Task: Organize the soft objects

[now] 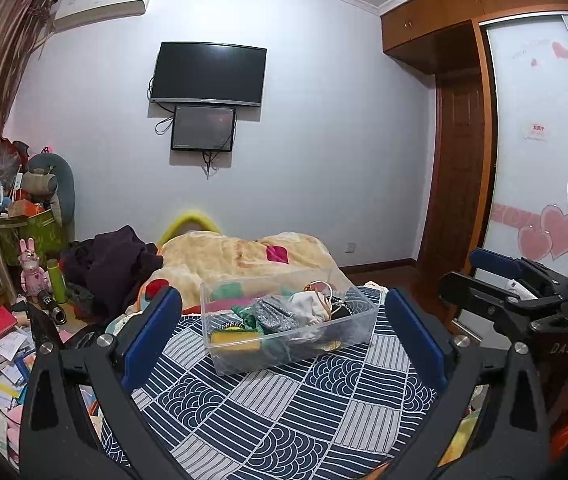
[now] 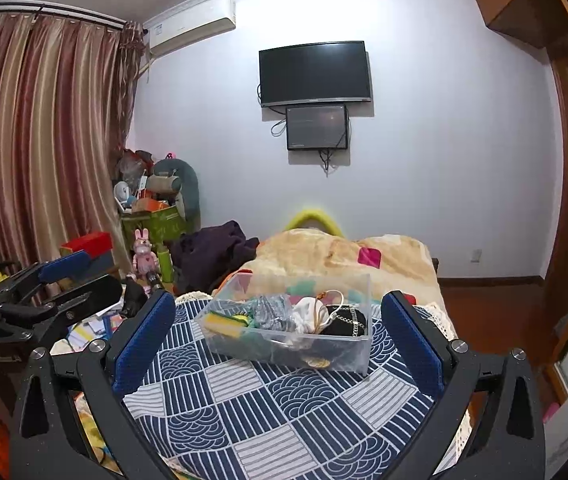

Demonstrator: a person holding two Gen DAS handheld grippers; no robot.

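Right wrist: bin (image 2: 359, 344) contents jumbled, partly hidden.

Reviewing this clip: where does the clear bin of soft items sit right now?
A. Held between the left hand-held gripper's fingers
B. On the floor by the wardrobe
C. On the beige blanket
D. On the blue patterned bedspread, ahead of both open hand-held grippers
D. The clear bin rests on the blue patterned bedspread, beyond the open left hand-held gripper and right hand-held gripper, neither touching it.
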